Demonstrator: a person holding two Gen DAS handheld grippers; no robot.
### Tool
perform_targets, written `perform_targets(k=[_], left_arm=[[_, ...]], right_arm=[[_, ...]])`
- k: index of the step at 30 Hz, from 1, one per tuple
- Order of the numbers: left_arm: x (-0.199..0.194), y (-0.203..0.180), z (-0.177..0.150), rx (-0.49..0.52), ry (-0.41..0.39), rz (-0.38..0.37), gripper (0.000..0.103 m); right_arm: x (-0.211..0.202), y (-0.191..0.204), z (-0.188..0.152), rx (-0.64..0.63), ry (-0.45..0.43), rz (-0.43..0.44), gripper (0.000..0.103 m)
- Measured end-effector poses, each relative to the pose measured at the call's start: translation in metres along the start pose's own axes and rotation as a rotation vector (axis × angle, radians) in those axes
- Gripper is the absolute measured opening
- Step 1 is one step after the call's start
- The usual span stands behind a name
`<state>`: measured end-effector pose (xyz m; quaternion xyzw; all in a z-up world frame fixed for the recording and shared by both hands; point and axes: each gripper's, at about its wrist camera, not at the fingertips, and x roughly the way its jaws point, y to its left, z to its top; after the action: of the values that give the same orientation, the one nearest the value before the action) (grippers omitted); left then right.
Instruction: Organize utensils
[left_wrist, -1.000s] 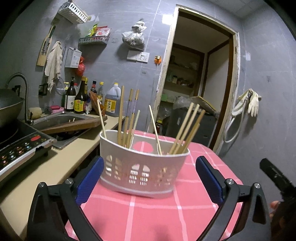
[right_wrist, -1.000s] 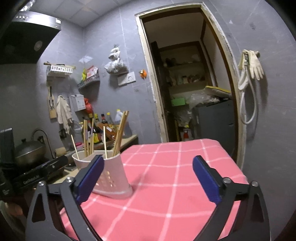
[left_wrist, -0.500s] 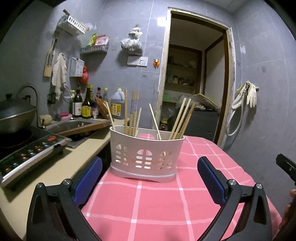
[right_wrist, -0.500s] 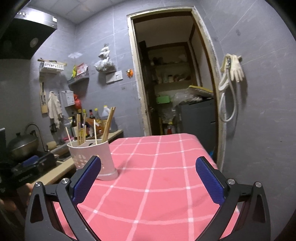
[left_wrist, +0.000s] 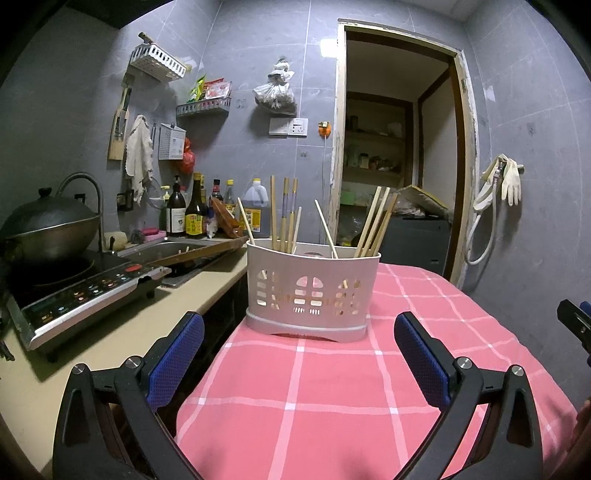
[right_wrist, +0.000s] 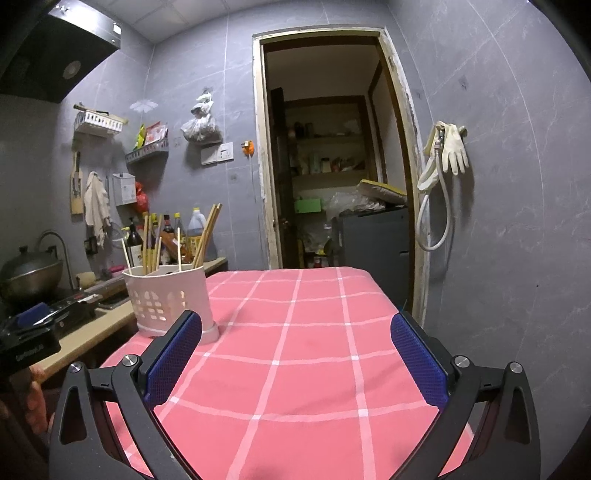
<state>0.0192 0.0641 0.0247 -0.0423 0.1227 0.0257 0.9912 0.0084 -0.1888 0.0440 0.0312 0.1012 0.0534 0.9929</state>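
Note:
A white perforated utensil holder (left_wrist: 312, 295) stands upright on the pink checked tablecloth (left_wrist: 332, 387), near its left far edge. Several wooden chopsticks (left_wrist: 282, 214) stick up out of it. My left gripper (left_wrist: 299, 362) is open and empty, a short way in front of the holder. In the right wrist view the holder (right_wrist: 168, 299) is at the left, with chopsticks (right_wrist: 205, 236) in it. My right gripper (right_wrist: 295, 358) is open and empty over the cloth, to the right of the holder.
A beige counter (left_wrist: 110, 339) runs along the left with an induction cooker (left_wrist: 85, 291), a wok (left_wrist: 48, 225), a sink (left_wrist: 173, 251) and bottles (left_wrist: 192, 210). An open doorway (right_wrist: 332, 166) lies behind the table. A hose and gloves (right_wrist: 443, 166) hang on the right wall.
Both grippers have pulled back from the holder, which now looks smaller and farther off. The holder and chopsticks have stayed in place.

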Motion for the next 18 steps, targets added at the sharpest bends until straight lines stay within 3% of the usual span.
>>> perform_targets(k=[18], left_arm=[[-0.0045,-0.0021,-0.005,0.006,-0.007,-0.001,0.101]], right_arm=[[-0.0022,-0.0026,-0.0001,0.013,-0.003,-0.002,0.103]])
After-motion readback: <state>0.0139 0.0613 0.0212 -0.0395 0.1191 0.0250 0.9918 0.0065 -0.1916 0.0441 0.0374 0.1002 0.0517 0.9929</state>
